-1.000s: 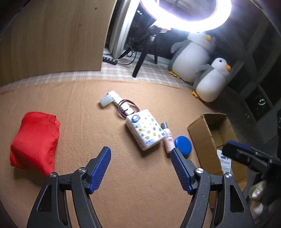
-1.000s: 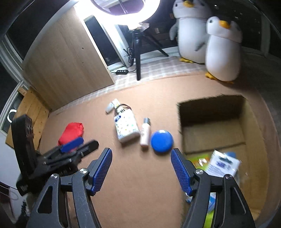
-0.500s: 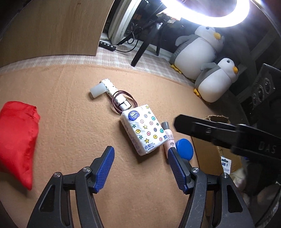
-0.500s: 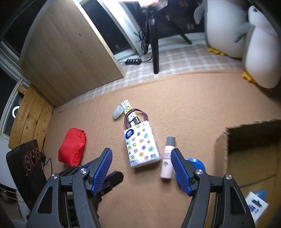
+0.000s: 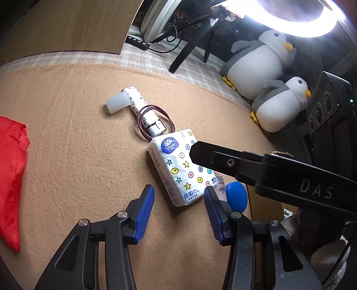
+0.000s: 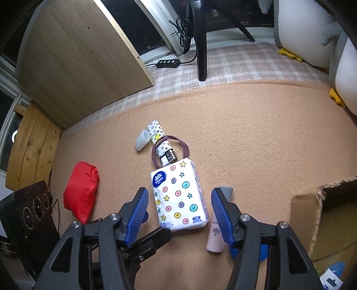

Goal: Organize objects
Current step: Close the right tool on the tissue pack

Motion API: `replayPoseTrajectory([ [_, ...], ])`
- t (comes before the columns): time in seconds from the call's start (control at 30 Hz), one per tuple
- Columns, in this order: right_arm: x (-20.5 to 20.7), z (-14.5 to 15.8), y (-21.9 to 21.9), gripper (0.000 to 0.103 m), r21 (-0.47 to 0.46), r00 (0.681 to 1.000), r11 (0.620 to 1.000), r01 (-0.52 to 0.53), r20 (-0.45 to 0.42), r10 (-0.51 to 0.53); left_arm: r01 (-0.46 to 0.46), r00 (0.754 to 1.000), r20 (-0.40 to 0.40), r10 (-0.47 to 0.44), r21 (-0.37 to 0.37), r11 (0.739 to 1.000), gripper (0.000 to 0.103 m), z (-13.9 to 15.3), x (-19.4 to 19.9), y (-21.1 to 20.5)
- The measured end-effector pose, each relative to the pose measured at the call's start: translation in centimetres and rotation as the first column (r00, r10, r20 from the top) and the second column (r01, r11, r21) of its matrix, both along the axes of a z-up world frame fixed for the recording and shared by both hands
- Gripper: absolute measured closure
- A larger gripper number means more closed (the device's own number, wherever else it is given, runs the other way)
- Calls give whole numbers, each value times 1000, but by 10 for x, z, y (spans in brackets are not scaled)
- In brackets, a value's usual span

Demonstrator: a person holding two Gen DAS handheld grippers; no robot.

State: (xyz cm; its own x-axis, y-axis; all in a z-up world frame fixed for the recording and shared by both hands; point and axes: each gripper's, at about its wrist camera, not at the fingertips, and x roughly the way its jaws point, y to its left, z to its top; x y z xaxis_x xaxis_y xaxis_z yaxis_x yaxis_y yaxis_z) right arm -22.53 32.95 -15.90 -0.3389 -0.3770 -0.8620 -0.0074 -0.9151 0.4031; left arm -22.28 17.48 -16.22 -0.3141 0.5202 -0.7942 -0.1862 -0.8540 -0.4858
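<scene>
Tan carpet [image 6: 256, 138] meets checkered floor [image 6: 234, 64] (ring light [image 5: 287, 24] glaring overhead) beside a wooden panel [image 6: 73, 58].

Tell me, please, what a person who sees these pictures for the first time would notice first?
First the white tissue pack with coloured buttons and stars, lying flat mid-carpet. The right tool has its blue fingers either side of it, closing but not yet touching. Next, the red cloth bag to its left, and two plush penguins at the carpet's far edge, under a bright ring light.

Two plush penguins [image 5: 265, 58], ring light [image 5: 287, 20], wooden board [image 6: 75, 55], power strip [image 6: 167, 63]
</scene>
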Motion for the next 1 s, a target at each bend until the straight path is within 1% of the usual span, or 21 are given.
replayPoseTrajectory([
  [0.03,-1,-2,0,54,-7,1000,1000,-2,6,2,1,1000,3,-1,1,1000,56,-1,-1,0],
  [0.1,-3,-4,-1,57,-17,1000,1000,-6,12,6,5,1000,10,-5,3,1000,64,-4,-2,1],
  [0.23,-4,-8,-6,60,-17,1000,1000,-20,21,20,9,1000,11,-9,13,1000,67,-6,-3,1],
  [0.3,-4,-8,-7,61,-13,999,1000,-22,23,22,17,1000,8,-17,14,1000,72,-5,-3,2],
  [0.4,-2,-8,-7,64,-24,999,1000,-19,29,19,30,1000,0,-30,8,1000,72,-3,-1,4],
  [0.63,15,-8,-12,64,-25,999,1000,-13,38,14,71,997,6,-71,1,997,72,2,13,1],
  [0.83,42,-9,-20,64,-25,999,1000,-16,42,17,99,995,5,-99,-7,995,72,5,40,-7],
  [1.0,73,-8,-26,64,-36,999,999,-13,43,15,126,992,18,-126,-3,992,72,3,70,-13],
])
